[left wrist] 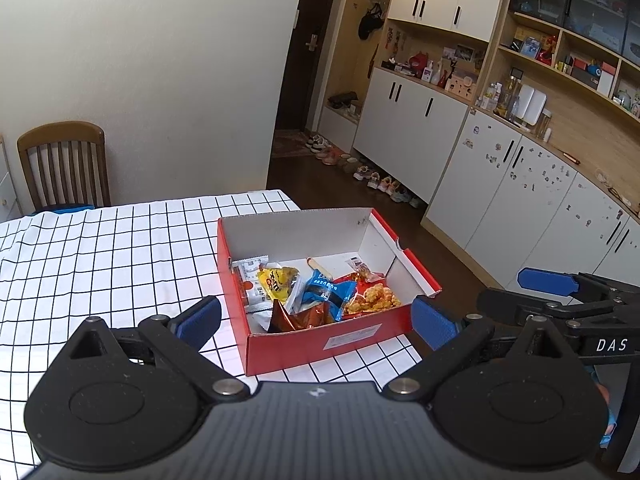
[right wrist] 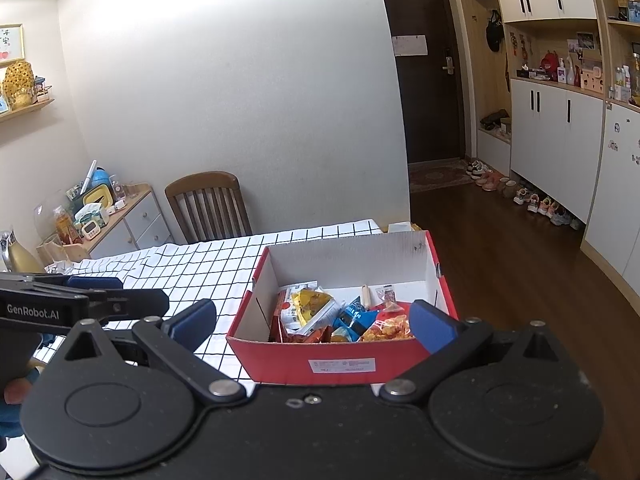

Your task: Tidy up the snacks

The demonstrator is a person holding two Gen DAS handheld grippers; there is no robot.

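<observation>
A red cardboard box (left wrist: 360,342) (right wrist: 280,354) with a white inside sits at the table's right corner. Inside lie several snack packs: a yellow bag (left wrist: 280,282) (right wrist: 310,302), a blue bag (left wrist: 326,292) (right wrist: 354,314), a clear pack of golden fried pieces (left wrist: 374,298) (right wrist: 386,330), a brown bag (left wrist: 298,316) and a white sachet (left wrist: 250,276). My left gripper (left wrist: 316,322) is open, hovering in front of the box with nothing held. My right gripper (right wrist: 314,326) is open too, its blue pads (right wrist: 430,326) wide apart before the box's near wall. Each gripper also shows at the edge of the other's view.
The table wears a white cloth with a black grid (left wrist: 100,252). A wooden chair (left wrist: 64,164) (right wrist: 208,206) stands at the far side by the wall. A low drawer cabinet with clutter (right wrist: 120,220) is on the left. White cupboards (left wrist: 500,200) and shoes (left wrist: 376,178) line the floor at right.
</observation>
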